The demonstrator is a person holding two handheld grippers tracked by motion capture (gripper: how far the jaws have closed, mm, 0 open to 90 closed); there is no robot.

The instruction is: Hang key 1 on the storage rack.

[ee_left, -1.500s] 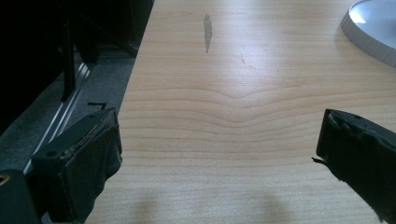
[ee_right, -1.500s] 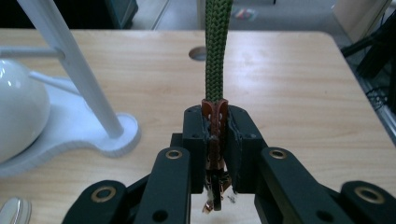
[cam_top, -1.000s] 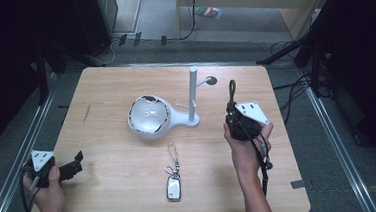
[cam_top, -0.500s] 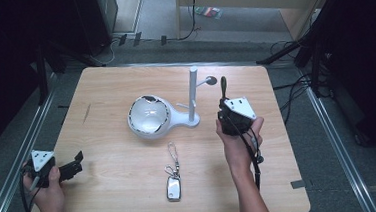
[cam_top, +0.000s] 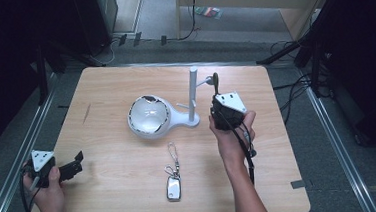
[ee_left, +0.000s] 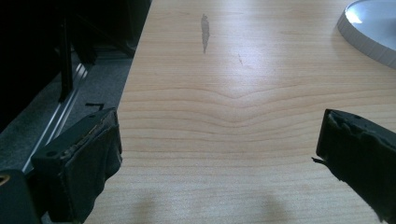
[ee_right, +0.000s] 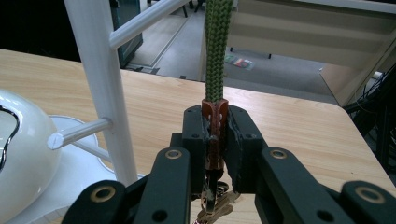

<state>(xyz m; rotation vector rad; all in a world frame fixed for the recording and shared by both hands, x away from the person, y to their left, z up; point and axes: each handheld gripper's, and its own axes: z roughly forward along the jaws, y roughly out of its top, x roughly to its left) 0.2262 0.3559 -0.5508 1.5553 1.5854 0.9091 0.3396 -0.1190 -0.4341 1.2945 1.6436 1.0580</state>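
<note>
The right gripper (ee_right: 215, 140) clamps its black fingers on a braided green strap (ee_right: 215, 51) with a brown leather end, upright beside the white pegged stand (cam_top: 193, 93). The left gripper (ee_left: 219, 158) rests open at the wooden desk's (cam_top: 105, 92) left edge.

You are holding the strap (ee_right: 215, 56) upright in your right gripper (ee_right: 215, 135), just right of the stand (cam_top: 193, 93). The bowl (cam_top: 148, 117) is sitting left of that stand, the key fob (cam_top: 173, 188) lying nearer you, your left gripper (cam_top: 75, 164) resting at the table's (cam_top: 109, 86) left edge.
</note>
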